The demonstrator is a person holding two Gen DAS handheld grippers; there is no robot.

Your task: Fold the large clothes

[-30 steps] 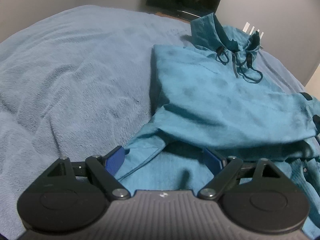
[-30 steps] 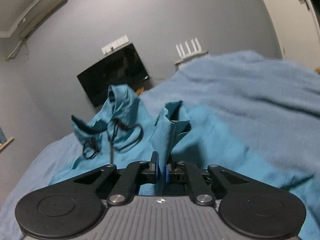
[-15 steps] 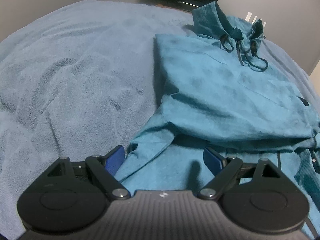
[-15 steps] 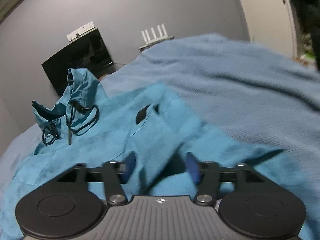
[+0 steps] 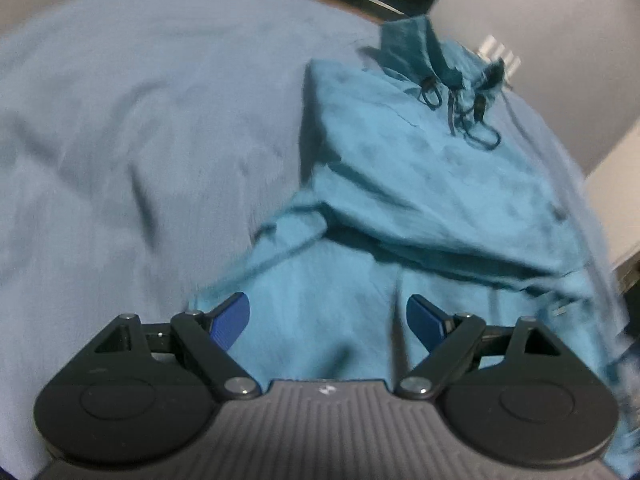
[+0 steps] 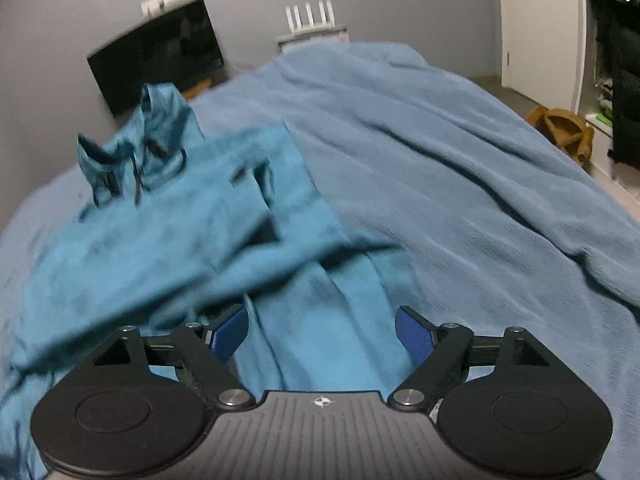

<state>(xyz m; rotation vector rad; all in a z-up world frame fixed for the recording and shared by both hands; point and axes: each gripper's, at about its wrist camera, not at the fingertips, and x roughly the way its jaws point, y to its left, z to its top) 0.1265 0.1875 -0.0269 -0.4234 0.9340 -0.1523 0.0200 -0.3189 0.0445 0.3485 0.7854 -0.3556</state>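
Right hand-held gripper [image 6: 322,330] dropped the sleeve since a second ago, jaws opening over the jacket [image 6: 168,232] on the bed [image 6: 460,184]; left hand-held gripper [image 5: 328,320] wide apart, empty.

Teal hoodie [image 5: 432,184] partly folded on the blanket [image 5: 140,120]

It lies front up, hood [image 6: 160,120] bunched at the far end with dark drawcords [image 5: 476,120] looped on the chest. Both sides are turned in over the body, one sleeve crossing the middle; the hem end nearest the cameras lies loose and rumpled.
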